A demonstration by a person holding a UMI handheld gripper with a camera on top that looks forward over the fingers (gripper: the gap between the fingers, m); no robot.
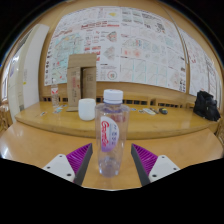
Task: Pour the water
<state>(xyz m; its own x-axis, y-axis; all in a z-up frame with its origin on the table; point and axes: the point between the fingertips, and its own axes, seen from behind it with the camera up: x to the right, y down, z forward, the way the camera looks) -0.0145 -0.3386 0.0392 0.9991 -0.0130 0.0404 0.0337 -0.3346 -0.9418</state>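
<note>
Where gripper (pixel 111 160) gapes: one bottle (pixel 112 135), one cup (pixel 87 109).

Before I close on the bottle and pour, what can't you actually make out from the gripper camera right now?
- Water level in the bottle: gripper view, the clear plastic and label hide it.
- Whether the white cup holds anything: its opening is not seen from this angle.
- Small items on the table beyond: too small to identify.
- Wall posters' text: too small.
- Gripper: open, bottle between fingers; contact unclear.

wall posters (pixel 120 45) | cardboard box (pixel 82 75) on bench | black bag (pixel 206 105) | wooden table (pixel 40 145)
</note>
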